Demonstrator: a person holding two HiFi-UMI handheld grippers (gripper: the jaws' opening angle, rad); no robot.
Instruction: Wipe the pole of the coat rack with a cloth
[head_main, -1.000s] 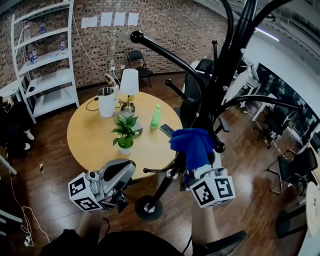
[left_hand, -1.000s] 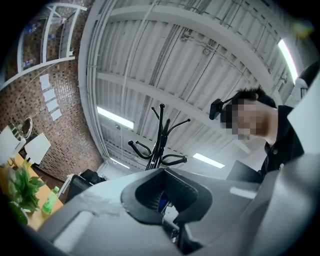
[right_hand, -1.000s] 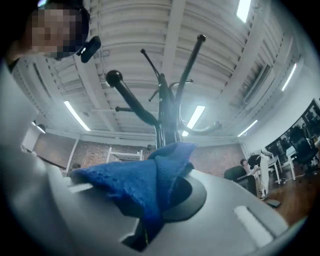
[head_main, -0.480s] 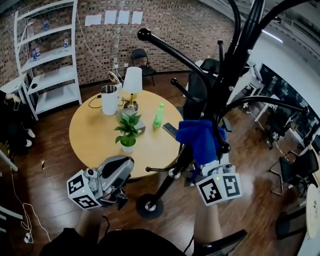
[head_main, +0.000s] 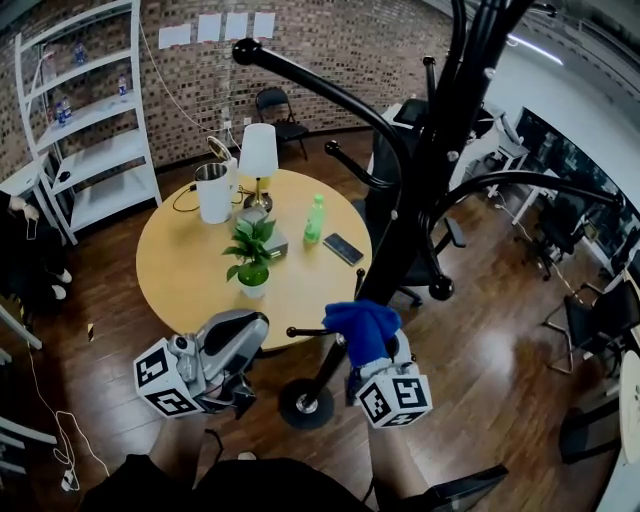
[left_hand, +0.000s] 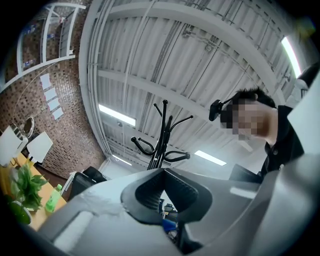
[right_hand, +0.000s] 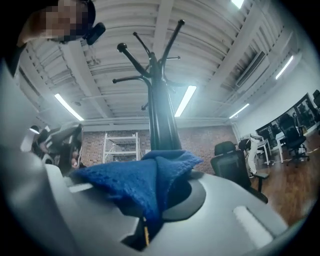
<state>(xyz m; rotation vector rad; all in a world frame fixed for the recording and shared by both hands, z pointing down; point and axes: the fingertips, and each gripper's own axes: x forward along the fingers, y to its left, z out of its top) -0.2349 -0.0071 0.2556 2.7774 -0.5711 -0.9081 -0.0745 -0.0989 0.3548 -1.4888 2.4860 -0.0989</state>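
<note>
Gripping cloth (head_main: 362, 322) beside pole (head_main: 400, 250), right claw (right_hand: 150, 210) (table edge (head_main: 290, 338) leftward)

Open-plan office, loft type. Brick wall (head_main: 340, 50) with paper sheets (head_main: 207, 28) pinned up. White shelving unit (head_main: 95, 150). Round wooden meeting surface (head_main: 190, 270) carrying table lamp (head_main: 258, 155) and potted plant (head_main: 250, 260). Black swivel chairs (head_main: 595, 320) near desks with dark monitors (head_main: 545, 150). Wood-plank floor (head_main: 490, 330). Ribbed white ceiling (left_hand: 150, 50) with strip lights (left_hand: 117, 114).

Head view looks steeply down; both gripper views tilt upward, sharing the coat rack (left_hand: 161, 137).
</note>
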